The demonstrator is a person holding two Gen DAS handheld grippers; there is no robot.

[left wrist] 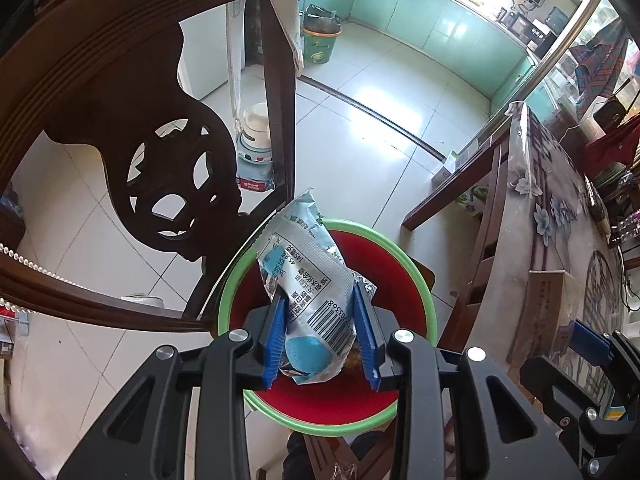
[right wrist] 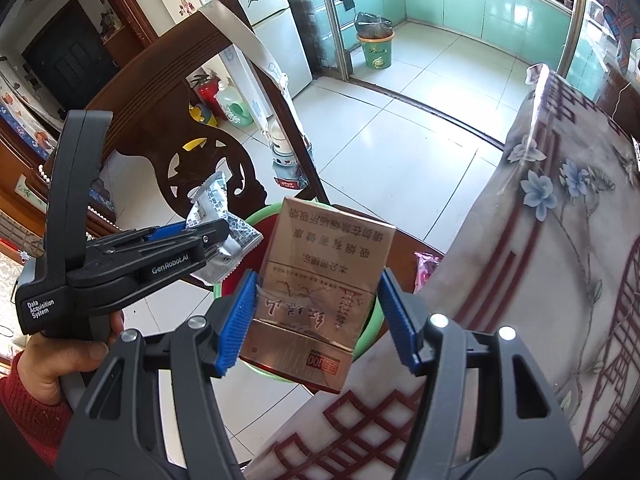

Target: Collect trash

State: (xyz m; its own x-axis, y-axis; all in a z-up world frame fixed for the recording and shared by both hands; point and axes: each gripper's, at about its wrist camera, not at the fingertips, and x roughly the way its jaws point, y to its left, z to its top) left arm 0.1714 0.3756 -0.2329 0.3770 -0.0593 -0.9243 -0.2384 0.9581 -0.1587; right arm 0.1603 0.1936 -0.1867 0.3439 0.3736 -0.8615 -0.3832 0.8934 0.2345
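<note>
Meanwhile, left hand-held gripper (left wrist: 322, 312) clamps snack wrapper (left wrist: 308, 280) above red bin (left wrist: 430, 312), ready to drop | right hand-held gripper (right wrist: 316, 304) grips cigarette pack (right wrist: 320, 280) nearby, beside counter (right wrist: 560, 240).

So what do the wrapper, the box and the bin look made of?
Wrapper: thin printed plastic film, crinkled, seemingly foil-lined where it shows silvery. Box: probably glossy, metallic-coated card, with sharp folded edges. Bin: looks like moulded plastic, with a smooth green rim.
</note>
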